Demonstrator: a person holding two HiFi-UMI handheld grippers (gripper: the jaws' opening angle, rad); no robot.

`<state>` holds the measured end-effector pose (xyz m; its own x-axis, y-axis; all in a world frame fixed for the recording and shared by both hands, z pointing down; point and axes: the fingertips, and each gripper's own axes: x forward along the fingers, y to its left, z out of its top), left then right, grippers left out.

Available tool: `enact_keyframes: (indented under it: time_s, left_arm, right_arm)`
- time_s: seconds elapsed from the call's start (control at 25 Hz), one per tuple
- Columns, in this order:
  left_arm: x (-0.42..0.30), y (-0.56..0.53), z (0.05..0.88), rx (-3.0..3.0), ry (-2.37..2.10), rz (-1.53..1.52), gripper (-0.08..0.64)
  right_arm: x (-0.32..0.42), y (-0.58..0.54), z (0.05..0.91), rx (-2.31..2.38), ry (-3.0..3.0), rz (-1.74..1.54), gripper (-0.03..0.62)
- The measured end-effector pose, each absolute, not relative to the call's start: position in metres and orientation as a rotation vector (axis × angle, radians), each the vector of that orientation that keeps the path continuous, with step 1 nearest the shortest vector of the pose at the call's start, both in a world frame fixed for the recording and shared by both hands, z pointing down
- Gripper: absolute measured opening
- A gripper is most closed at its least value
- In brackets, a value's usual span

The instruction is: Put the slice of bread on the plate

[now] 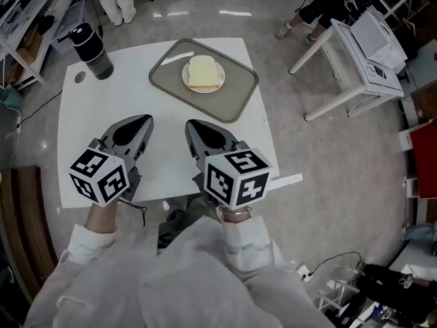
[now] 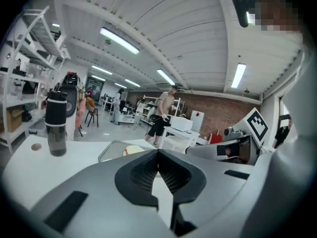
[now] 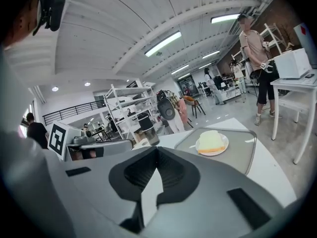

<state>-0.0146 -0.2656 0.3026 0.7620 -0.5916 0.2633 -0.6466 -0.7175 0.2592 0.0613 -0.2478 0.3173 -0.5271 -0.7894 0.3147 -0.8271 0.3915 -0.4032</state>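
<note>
A pale slice of bread (image 1: 202,72) lies on a small white plate (image 1: 186,82), which sits in a grey tray (image 1: 232,100) at the far side of the white table (image 1: 167,159). In the right gripper view the bread (image 3: 211,141) rests on the plate (image 3: 223,148) ahead to the right. The left gripper view shows just a sliver of the bread (image 2: 132,150). My left gripper (image 1: 145,120) and right gripper (image 1: 191,125) hover side by side over the table's near half, well short of the tray. Both have their jaws shut with nothing between them.
A dark drinks bottle (image 1: 91,50) stands at the table's far left corner, with a small round mark (image 1: 80,77) beside it. A white side table (image 1: 355,53) stands to the right. People stand beyond the table, and shelving (image 1: 24,19) lines the left.
</note>
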Motion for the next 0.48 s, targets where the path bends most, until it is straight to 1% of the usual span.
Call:
enact_keyframes:
  time_s: [0.28,0.48]
  left_arm:
    - [-0.011,-0.190,0.301,2.695,-0.770,0.320,0.009]
    - [-0.018,-0.161,0.319,2.651,-0.750,0.363,0.009]
  right_arm:
    - [0.030,-0.181,0.314,1.413,-2.558,0.655,0.014]
    - [0.019,-0.156,0.326,1.370,-2.546,0.683,0.015]
